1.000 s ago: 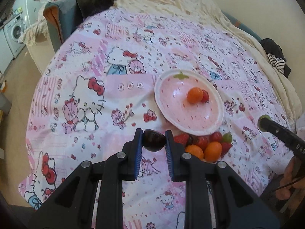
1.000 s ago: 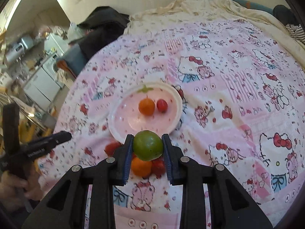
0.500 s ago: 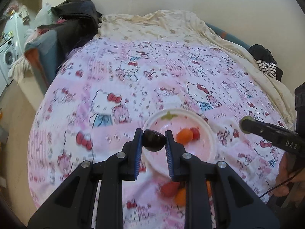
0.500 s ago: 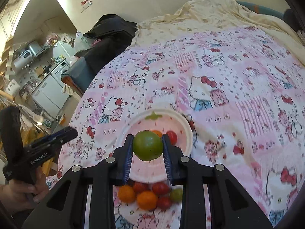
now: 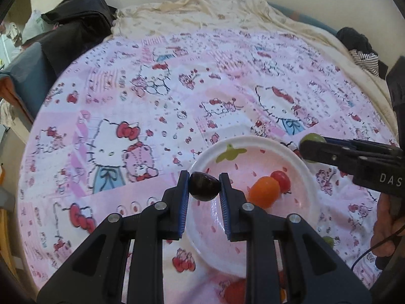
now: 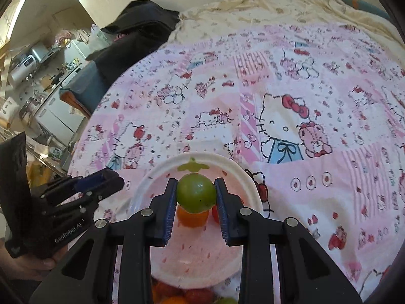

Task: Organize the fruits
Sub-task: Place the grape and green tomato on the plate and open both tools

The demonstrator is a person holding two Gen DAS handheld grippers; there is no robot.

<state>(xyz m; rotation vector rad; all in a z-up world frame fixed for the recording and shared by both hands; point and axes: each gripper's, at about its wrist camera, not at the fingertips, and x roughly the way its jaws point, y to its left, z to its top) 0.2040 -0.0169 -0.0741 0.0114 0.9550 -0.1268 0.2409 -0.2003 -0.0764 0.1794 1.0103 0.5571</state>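
Observation:
A white and pink strawberry-print plate point(image 5: 217, 152) point(image 6: 157, 174) lies on the bed cover. In it sit an orange fruit point(image 5: 264, 193) point(image 6: 191, 219) and a small red one point(image 5: 281, 180) point(image 6: 215, 214). My left gripper point(image 5: 204, 185) is shut on a dark purple fruit point(image 5: 204, 186) above the plate's left side. My right gripper point(image 6: 195, 197) is shut on a green fruit point(image 6: 196, 193) above the plate's middle; from the left wrist it shows at the plate's right rim point(image 5: 312, 143). More red, orange and green fruits point(image 6: 177, 295) lie just in front of the plate, mostly hidden.
The pink cartoon-cat bed cover point(image 5: 126, 126) spreads all around the plate. A cream blanket point(image 5: 215, 7) is bunched at the back, dark clothes point(image 6: 136, 25) at the back left. A hand point(image 5: 386, 223) holds the right gripper's handle. A kitchen area point(image 6: 38, 76) lies beyond the bed's left edge.
Both grippers have moved forward over the bed with their fruits still held. They were above the loose fruit pile; now they hang over the plate, and the pile has slid under the frames' lower edge.

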